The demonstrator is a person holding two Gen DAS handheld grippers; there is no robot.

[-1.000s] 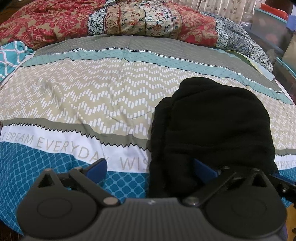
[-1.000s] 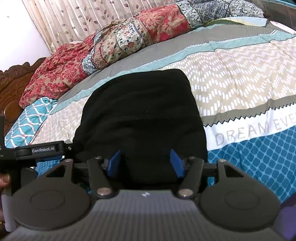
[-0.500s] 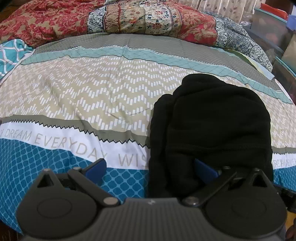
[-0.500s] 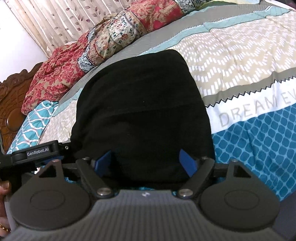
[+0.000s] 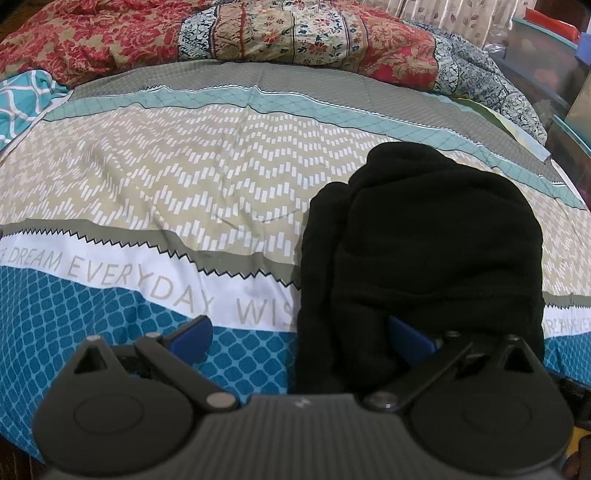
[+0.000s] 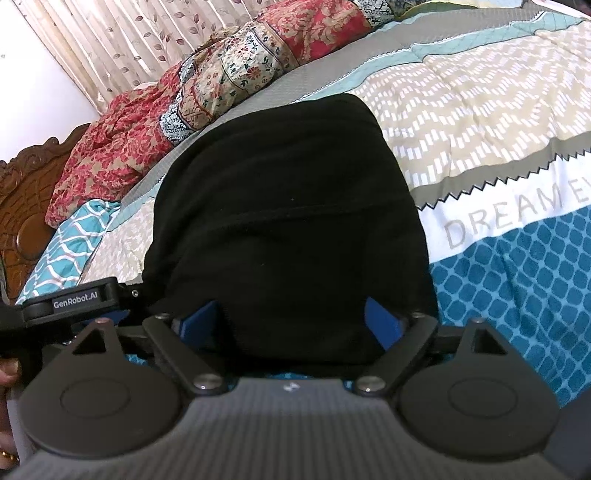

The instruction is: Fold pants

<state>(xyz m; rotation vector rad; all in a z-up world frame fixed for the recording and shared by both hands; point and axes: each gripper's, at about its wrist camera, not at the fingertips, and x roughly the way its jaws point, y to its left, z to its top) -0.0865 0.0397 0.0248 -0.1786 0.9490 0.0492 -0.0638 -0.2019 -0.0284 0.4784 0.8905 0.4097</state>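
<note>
Black pants [image 6: 288, 221], one folded bundle, on the bedspread [image 5: 155, 192] near the bed's front edge. Right gripper [image 6: 291, 325]: fingers opening, near edge of the bundle between them, no pinch. Left gripper [image 5: 299, 338]: fingers wide, gripping nothing, one blue pad over the bedspread, one against the pants. One floral quilt [image 5: 258, 33] bunched beyond.

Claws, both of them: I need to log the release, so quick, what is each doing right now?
Left claw: open, its right finger against the folded black pants, nothing held.
Right claw: opening, pants edge between its fingers, not gripped.
</note>
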